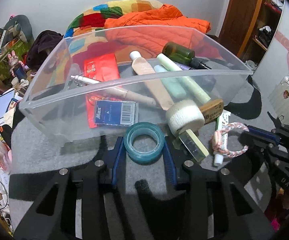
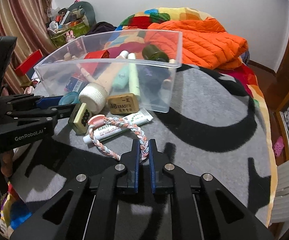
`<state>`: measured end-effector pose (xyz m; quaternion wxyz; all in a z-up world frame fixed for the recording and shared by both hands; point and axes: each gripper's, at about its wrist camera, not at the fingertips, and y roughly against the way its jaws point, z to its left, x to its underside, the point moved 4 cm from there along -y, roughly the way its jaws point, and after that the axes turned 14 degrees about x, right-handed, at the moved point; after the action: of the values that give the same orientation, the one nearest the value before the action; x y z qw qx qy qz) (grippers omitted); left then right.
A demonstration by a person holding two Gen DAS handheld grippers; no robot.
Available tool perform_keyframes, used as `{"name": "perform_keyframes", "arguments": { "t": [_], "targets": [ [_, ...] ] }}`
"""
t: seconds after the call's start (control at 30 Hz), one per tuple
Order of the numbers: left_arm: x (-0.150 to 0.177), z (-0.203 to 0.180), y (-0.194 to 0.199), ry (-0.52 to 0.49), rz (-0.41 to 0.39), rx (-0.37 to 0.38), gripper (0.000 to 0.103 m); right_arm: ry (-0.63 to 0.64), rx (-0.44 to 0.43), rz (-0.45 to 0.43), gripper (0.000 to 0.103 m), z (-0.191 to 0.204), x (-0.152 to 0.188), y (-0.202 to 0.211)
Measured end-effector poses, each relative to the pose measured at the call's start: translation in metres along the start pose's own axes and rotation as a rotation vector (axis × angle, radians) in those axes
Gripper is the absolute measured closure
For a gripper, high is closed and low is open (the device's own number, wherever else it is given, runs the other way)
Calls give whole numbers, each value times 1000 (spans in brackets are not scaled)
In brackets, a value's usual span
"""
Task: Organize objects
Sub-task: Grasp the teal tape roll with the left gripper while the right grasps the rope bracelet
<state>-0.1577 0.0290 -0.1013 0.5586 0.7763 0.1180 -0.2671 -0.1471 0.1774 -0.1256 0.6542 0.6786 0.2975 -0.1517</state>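
Observation:
A clear plastic bin (image 1: 44, 92) stands on the grey blanket and holds tubes, a green bottle (image 1: 177, 53), a red packet and a blue card. My left gripper (image 1: 144, 146) is shut on a teal roll of tape (image 1: 143, 143) just in front of the bin. My right gripper (image 2: 143, 148) is shut on a braided pink and white loop (image 2: 112, 123), also seen in the left wrist view (image 1: 229, 138). Beside them lie a white gauze roll (image 2: 93, 97), a mahjong tile (image 2: 81, 118), an eraser (image 2: 122, 103) and a white ointment tube (image 2: 124, 126).
An orange jacket (image 2: 200, 40) and a colourful quilt (image 1: 112, 10) lie behind the bin. Clutter is piled at the left (image 1: 6, 42). The bed edge drops off at the right (image 2: 268, 120). A white suitcase (image 1: 286, 96) stands to the right.

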Motion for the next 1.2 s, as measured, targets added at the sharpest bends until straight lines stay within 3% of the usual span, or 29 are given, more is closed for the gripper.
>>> {"name": "perform_keyframes", "arguments": {
  "t": [0.63,0.8,0.93,1.03,1.2],
  "targets": [
    [9,1,77,40,-177,15,65,-45,-27,-157,96,-8,-29,61],
    [8,2,92,51,-211,25,65,13,-75,-95,94,4,-24,49],
    [13,4,90,65,-201,41,65,28,-95,-49,77,11,-14,30],
    [18,5,84,76,-186,46,65,21,-113,-14,77,18,-17,15],
    [25,7,76,93,-170,61,65,93,-91,-33,77,39,-29,5]
  ]
}}
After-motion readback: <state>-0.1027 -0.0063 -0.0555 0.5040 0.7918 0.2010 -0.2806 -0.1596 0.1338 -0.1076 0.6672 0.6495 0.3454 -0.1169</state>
